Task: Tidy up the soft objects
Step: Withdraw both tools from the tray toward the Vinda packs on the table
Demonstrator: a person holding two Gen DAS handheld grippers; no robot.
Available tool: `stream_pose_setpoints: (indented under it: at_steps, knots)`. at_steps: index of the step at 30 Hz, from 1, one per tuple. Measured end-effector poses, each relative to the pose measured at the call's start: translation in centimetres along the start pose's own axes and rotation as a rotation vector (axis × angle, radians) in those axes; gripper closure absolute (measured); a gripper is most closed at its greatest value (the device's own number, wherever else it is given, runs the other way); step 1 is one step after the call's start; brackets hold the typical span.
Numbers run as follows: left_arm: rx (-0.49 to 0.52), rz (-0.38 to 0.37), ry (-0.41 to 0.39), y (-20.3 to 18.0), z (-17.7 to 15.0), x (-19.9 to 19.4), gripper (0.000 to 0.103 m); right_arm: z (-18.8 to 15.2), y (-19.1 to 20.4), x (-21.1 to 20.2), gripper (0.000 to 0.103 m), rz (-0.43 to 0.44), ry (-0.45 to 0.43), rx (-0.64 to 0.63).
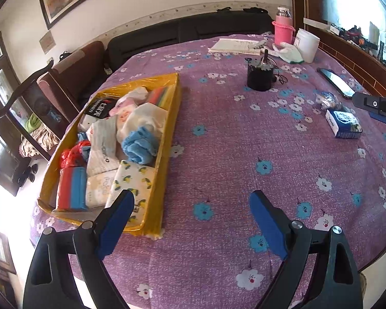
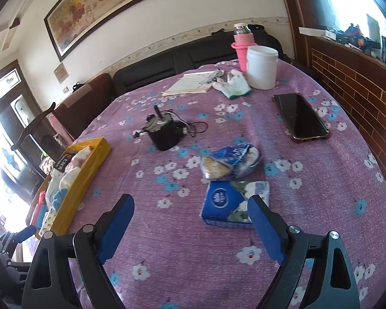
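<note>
A blue tissue pack point(image 2: 225, 204) lies flat on the floral tablecloth point(image 2: 182, 252), just beyond the wide-open, empty right gripper point(image 2: 190, 221). Light and squashy, it likely suits a grip across its short sides. Open cloth leads left to the yellow box point(image 1: 167, 139), beside the open, empty left gripper point(image 1: 191, 216).

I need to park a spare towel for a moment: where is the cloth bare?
Bare between the yellow box and the blue tissue pack, below the black motor. Crowded at the far edge around the white jar.
</note>
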State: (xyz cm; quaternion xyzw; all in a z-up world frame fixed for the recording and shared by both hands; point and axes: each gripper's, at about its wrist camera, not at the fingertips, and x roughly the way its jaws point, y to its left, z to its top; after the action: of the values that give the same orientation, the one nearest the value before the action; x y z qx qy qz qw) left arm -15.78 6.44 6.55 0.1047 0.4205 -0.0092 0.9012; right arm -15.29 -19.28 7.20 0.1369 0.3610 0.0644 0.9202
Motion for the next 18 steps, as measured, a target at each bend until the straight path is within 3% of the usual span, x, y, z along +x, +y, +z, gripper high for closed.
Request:
stream_pose_setpoints:
  at_steps: [8,13,18]
  knots:
    - [0.009,-0.025,0.025,-0.6,0.2,1.1,0.012,0.6,-1.8,0.3,0.011,-0.046,-0.004,0.021]
    - [-0.004,-0.070,0.028,-0.5,0.3,1.4,0.012,2.3,-5.1,-0.1,0.011,-0.159,-0.045,0.074]
    - [-0.018,-0.110,0.026,-0.5,0.3,1.7,0.012,4.3,-8.4,1.4,0.011,-0.243,-0.004,0.110]
